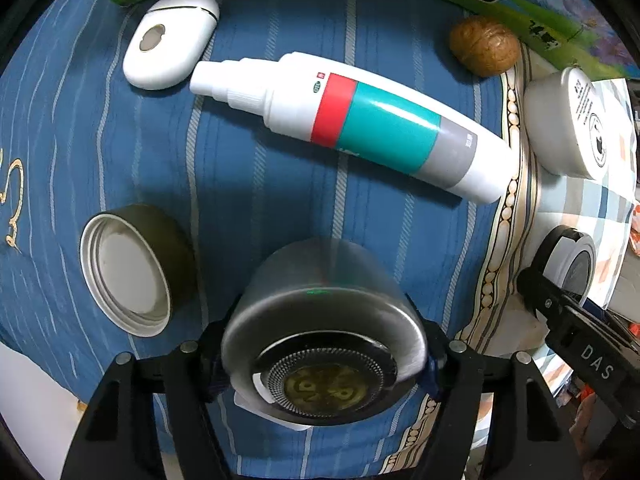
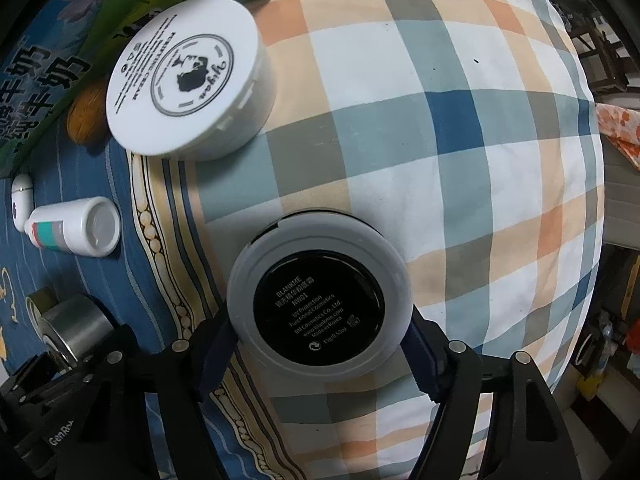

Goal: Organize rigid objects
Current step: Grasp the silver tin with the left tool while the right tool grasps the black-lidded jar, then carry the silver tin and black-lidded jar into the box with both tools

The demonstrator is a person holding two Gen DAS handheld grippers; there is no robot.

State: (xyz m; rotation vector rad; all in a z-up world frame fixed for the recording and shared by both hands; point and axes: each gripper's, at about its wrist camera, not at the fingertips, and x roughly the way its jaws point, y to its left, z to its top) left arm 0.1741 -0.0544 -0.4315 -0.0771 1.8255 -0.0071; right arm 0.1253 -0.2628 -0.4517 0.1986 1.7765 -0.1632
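Already both claws are loaded: the left claw (image 1: 324, 356) clamps a smooth metal cup (image 1: 320, 320) by its round sides, and the right claw (image 2: 320, 344) grips a grey compact (image 2: 320, 300). Either could slip or twist free, the cup dropping toward the spray bottle (image 1: 360, 124) ahead.

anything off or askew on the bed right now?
No spills or damage. The spray bottle lies on its side, diagonal across the blue cloth. The olive-sided cap sits separately, its white inside exposed. Both tongs are clamped: left on the metal cylinder, right on the compact.
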